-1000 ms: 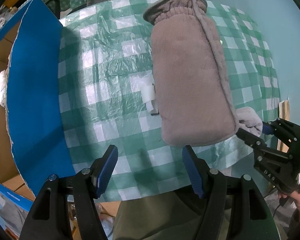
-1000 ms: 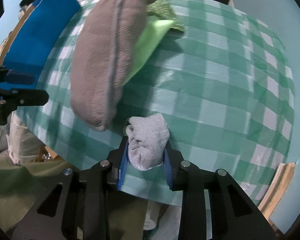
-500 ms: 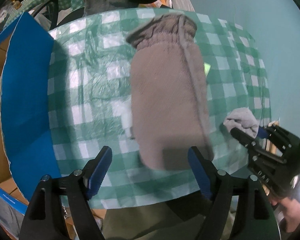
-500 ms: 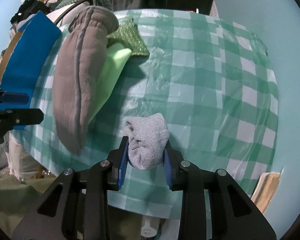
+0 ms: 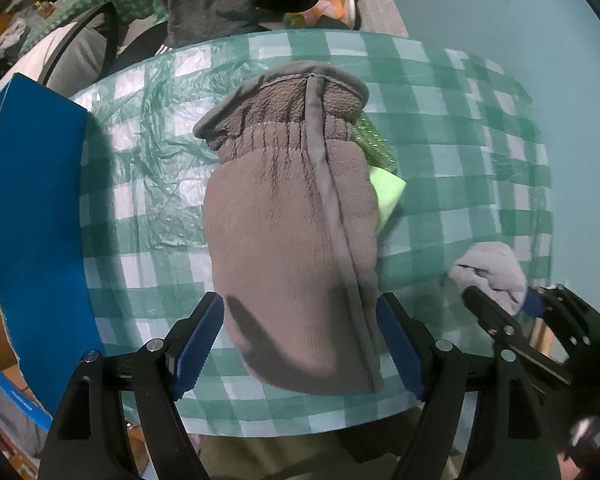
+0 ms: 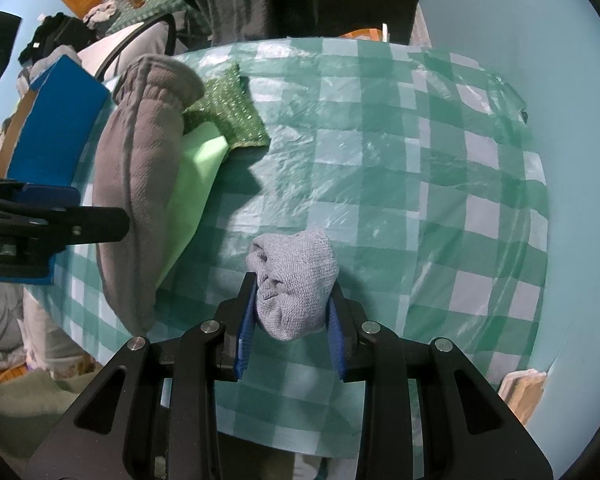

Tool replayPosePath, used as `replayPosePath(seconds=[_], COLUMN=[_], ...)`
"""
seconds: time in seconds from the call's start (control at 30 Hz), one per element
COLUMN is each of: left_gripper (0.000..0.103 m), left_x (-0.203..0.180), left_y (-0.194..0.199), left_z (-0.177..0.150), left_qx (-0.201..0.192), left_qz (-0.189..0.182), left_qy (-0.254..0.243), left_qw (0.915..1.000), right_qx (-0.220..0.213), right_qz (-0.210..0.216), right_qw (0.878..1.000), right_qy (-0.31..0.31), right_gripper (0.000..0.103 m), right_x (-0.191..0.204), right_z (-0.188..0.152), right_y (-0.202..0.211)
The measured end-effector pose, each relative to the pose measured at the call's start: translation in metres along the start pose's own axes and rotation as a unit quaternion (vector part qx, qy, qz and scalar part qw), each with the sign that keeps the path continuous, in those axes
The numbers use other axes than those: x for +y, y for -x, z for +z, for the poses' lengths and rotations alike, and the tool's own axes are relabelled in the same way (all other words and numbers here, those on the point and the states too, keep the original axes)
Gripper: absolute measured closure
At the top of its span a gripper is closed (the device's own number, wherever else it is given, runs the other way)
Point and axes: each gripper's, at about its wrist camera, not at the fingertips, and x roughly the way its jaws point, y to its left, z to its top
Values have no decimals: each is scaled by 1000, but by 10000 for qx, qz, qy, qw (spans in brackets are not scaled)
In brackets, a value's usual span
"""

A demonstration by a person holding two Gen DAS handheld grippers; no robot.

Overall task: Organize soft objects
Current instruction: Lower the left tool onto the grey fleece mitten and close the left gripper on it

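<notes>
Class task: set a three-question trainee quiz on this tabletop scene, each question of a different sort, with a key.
1. True or false: the right gripper is shut on the small grey sock.
2. What does the brown mitten partly cover? A) a light green sponge B) a red cup C) a book
3. Fill in: the left gripper stands ____ astride the mitten's tip.

Key: 1 true; 2 A; 3 open.
</notes>
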Motion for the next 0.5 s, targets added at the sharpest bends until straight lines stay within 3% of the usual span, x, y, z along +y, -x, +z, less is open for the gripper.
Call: replayPosePath(seconds=[0.23,0.37,0.5], left_gripper=[22,13,13], left_x=[-14,-23,-24], left_y=[-17,-28,-33], left_z=[14,18,24], left_qx=[146,229,318], left_qz=[344,623,635], left_qy=[41,-138,-122], left_qw=[9993,9977,9974], right_qx=[9,22,32], right_qz=[29,51,69], right_qw=[10000,10000,10000], right_qy=[-41,-38,-17], right_gripper=[72,72,72], right_x=[-14,-14,-13], right_z=[4,5,7], right_y=[3,1,0])
